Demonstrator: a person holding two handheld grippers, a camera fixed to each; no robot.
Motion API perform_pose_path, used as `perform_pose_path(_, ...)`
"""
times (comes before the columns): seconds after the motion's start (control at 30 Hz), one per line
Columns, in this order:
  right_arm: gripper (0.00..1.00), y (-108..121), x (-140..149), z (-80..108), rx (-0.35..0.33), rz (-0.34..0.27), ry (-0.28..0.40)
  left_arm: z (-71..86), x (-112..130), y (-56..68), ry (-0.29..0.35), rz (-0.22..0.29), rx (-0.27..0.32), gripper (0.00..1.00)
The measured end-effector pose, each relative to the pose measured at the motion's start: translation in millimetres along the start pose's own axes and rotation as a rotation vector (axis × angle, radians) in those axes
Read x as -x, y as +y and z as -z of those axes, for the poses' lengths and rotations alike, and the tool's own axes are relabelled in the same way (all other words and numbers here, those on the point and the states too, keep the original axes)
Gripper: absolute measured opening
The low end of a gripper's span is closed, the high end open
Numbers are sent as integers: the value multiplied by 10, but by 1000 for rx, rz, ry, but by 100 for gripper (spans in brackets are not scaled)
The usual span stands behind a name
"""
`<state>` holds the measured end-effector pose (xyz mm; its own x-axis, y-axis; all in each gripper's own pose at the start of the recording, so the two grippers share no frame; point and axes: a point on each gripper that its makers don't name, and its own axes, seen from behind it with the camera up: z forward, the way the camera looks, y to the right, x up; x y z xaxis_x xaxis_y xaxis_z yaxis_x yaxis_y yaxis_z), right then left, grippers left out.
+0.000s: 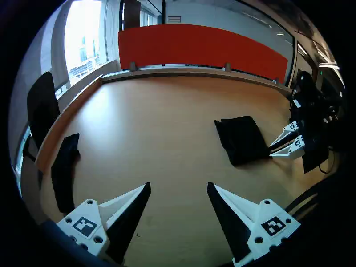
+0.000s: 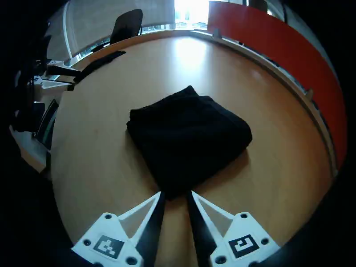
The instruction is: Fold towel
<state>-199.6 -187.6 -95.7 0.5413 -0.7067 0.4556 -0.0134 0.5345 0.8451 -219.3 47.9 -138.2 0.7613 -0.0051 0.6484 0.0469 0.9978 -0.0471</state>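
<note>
- Towel (image 2: 189, 133): black, folded into a thick, compact packet of several layers. It lies flat on the table (image 2: 276, 147). In the right gripper view it sits around the middle of the wooden top, with one corner pointing at the camera. In the left gripper view it lies to the right, well apart from the near fingers (image 1: 240, 138).
- Right hand-held gripper (image 2: 175, 196): its two fingers stand only a narrow gap apart, and the near corner of the towel reaches into that gap. Whether both fingers press on the cloth cannot be told. In the left gripper view the same tool appears farther off (image 1: 270, 150), with its white fingers meeting the towel's right edge low over the table.
- Left hand-held gripper (image 1: 179, 188): its fingers are spread wide with nothing between them. They are held above bare table surface and clear of the towel.
- Table: light wood with a curved outer rim. The surface around the towel is bare.
- Second black cloth (image 1: 64, 171): lies at the table's left edge in the left gripper view, partly draped over the rim and well apart from the towel.
- Chair (image 1: 42, 109): dark, standing just beyond that same edge.
- Red partition (image 1: 200, 46): runs along the far side of the table.
- Window (image 1: 84, 40): bright, to the left of the partition.
</note>
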Motion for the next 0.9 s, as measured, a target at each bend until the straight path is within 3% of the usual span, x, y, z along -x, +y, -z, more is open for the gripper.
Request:
perform_pose_path(0.33,8,14,-11,27,12,-2,11,11,12,11,1,-2,3,94)
perform_pose_path(0.9,4,80,-158,143,19,-33,56,6,-2,54,7,-7,16,94)
